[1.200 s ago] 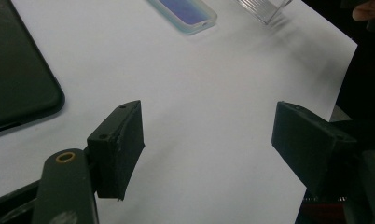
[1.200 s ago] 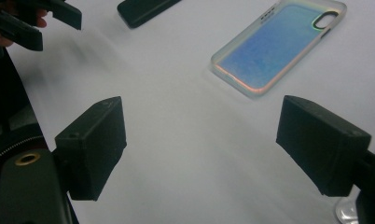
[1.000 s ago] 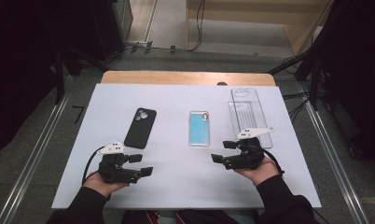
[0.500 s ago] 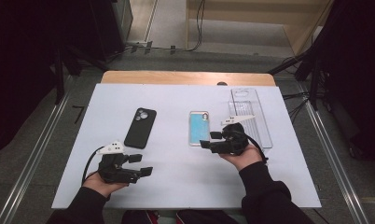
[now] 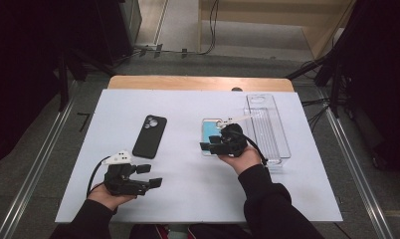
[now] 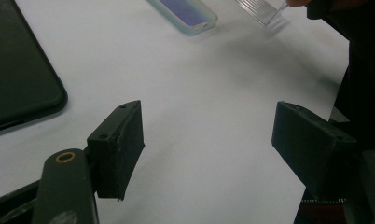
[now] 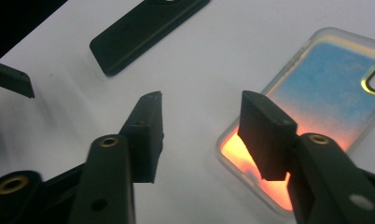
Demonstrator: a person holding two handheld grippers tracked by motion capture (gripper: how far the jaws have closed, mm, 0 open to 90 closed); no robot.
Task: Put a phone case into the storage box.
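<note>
Right claw (image 5: 206,147): jaws apart, nothing pinched; they have just been closing, and the gap is narrower than the left's. In the right gripper view one jaw hangs over the near corner of the translucent phone case (image 7: 316,107), the other over bare worktop (image 7: 209,60) beside it. No contact that I can confirm; the case edge is not yet between the pads.

Case position: flat on the worktop, right of centre, just beside the clear plastic tray (image 5: 267,127), long axis running away from the person. Blue tint with an orange glow at the near end, camera cut-out at the far end.

Handling, judged: a thin, empty shell, so very light, flexible, probably smooth and a bit slippery. It lies flush, so a top-down pinch across the flat face will not work. Best hold is across a side wall or the near short edge, one pad inside the lip, one outside. A light squeeze should do; a hard one would buckle the wall. It may skate across the worktop when nudged.

Left claw (image 5: 150,175): spread wide, empty, resting low near the front edge of the worktop.

Farther out: black phone (image 5: 150,136), back up, between the two claws and well apart from the case.
</note>
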